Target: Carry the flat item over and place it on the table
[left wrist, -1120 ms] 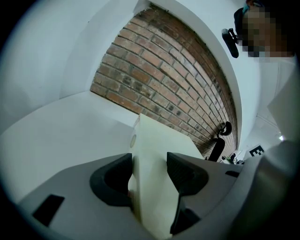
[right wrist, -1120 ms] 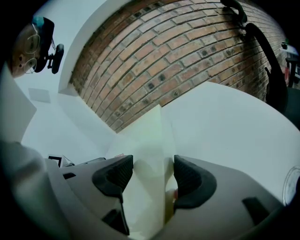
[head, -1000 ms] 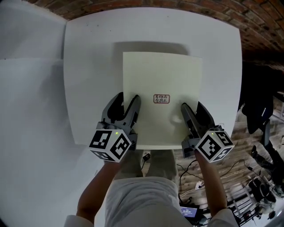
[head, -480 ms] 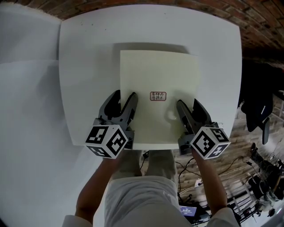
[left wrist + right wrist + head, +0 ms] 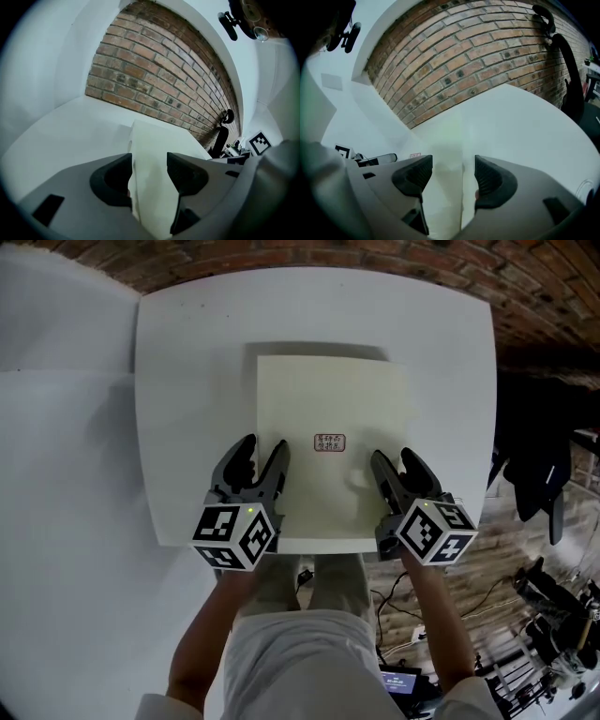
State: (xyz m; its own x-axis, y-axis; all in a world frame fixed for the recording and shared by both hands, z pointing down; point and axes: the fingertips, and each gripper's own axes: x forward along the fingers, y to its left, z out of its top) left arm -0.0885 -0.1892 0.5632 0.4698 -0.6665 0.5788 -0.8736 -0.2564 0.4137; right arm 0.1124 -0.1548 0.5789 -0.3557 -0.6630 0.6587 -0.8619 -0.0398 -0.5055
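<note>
A flat pale-yellow board (image 5: 333,409) with a small red stamp (image 5: 329,442) lies flat over the white square table (image 5: 187,381), its near edge at the table's near edge. My left gripper (image 5: 261,446) straddles the board's left edge, one finger over the board and one over the table, jaws open. My right gripper (image 5: 392,457) straddles the right edge the same way, open. In the left gripper view the board (image 5: 154,140) runs between the jaws of the left gripper (image 5: 149,161). In the right gripper view the board's edge (image 5: 461,154) passes through the gap of the right gripper (image 5: 453,164).
A brick wall (image 5: 375,251) stands behind the table. To the right are a black garment (image 5: 534,465) and cables and gear (image 5: 553,615) on a wooden floor. A white surface (image 5: 56,474) runs along the left. The person's legs are at the table's near edge.
The shadow along the board's far edge has narrowed, as if the board sank closer to the table. Both grippers kept their places at its edges with the same jaw spread.
</note>
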